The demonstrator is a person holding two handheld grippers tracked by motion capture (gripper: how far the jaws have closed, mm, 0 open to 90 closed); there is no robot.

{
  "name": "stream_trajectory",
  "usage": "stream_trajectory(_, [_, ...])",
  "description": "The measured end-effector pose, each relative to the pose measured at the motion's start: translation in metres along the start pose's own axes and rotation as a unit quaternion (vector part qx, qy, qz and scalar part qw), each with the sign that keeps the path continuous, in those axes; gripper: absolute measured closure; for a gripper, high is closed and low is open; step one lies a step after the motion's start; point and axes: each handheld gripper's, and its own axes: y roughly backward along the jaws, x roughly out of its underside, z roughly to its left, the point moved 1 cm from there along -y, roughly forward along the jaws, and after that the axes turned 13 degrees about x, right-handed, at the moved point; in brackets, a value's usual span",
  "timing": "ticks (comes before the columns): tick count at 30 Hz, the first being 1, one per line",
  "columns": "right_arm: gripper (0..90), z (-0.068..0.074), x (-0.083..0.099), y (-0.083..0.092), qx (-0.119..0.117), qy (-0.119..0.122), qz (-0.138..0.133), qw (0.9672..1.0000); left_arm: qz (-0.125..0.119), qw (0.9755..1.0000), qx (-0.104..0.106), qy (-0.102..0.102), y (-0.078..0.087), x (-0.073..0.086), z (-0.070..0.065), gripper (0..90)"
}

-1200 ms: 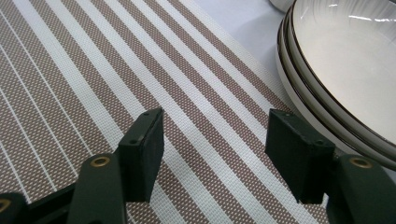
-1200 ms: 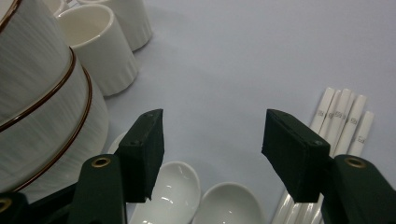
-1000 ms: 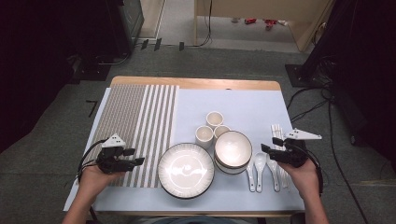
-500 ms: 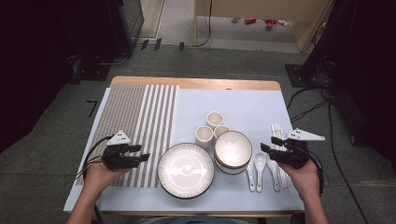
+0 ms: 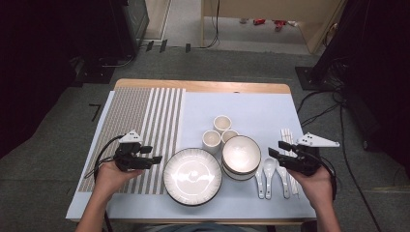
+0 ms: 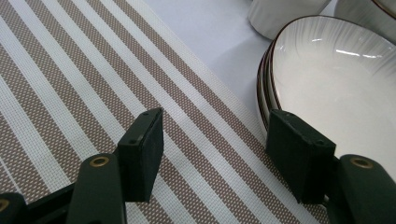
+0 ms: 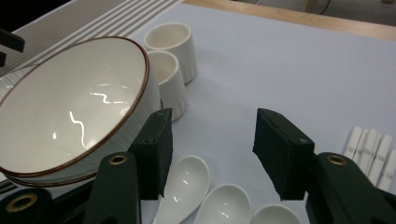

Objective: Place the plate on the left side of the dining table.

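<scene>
Left gripper (image 5: 155, 158): released; I see its jaws have just been opening, nothing between them, over the striped mat (image 5: 145, 121), plate (image 5: 192, 176) at its 3 o'clock.
Right gripper (image 5: 274, 149): unclenched, jaws just been closing, empty, above the spoons (image 5: 270, 173); bowl (image 5: 241, 154) at its 9 o'clock.
Writing: paper sleeves (image 7: 371, 147) carry print, too small to read.
View differences: left gripper view gives me the plate's brown rim (image 6: 262, 88); right gripper view gives two cups (image 7: 170, 56) behind the bowl.
</scene>
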Motion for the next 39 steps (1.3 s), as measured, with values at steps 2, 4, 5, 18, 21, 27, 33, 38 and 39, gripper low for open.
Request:
stream_trajectory(2, [47.4,0.003,-0.003,0.003,-0.002,0.004,-0.006,1.0,0.002,1.0,-0.003,-0.006,0.0,0.0,-0.001,41.2])
stream_trajectory(4, [48.1,0.006,-0.006,0.007,-0.004,0.008,-0.014,0.9999,0.007,0.9999,-0.001,-0.009,-0.002,-0.001,-0.002,42.6])
stream_trajectory(5, [48.1,0.007,-0.007,0.008,-0.007,0.007,-0.015,0.9998,0.01,0.9999,-0.005,-0.012,-0.002,-0.001,-0.003,42.5])
stream_trajectory(18, [50.5,0.024,-0.017,0.018,-0.025,0.015,-0.03,0.9991,0.004,0.9999,-0.004,-0.013,-0.005,-0.001,-0.003,46.4])
stream_trajectory(21, [51.2,0.028,-0.018,0.019,-0.03,0.017,-0.03,0.9989,0.004,0.9999,0.002,-0.012,-0.005,-0.002,-0.003,46.5])
stream_trajectory(27, [51.1,0.037,-0.022,0.024,-0.035,0.027,-0.041,0.9982,0.007,0.9999,0.004,-0.009,-0.006,-0.002,-0.004,48.6])
stream_trajectory(33, [51.4,0.047,-0.025,0.027,-0.047,0.038,-0.045,0.9971,0.009,0.9999,0.0,-0.005,-0.005,-0.002,-0.004,51.4])
stream_trajectory(38, [51.4,0.058,-0.026,0.027,-0.06,0.049,-0.044,0.996,0.0,1.0,-0.005,-0.009,-0.004,-0.001,-0.005,51.2])
stream_trajectory(39, [51.4,0.061,-0.026,0.027,-0.062,0.053,-0.043,0.9957,0.0,1.0,-0.004,-0.007,-0.004,-0.001,-0.005,50.8])
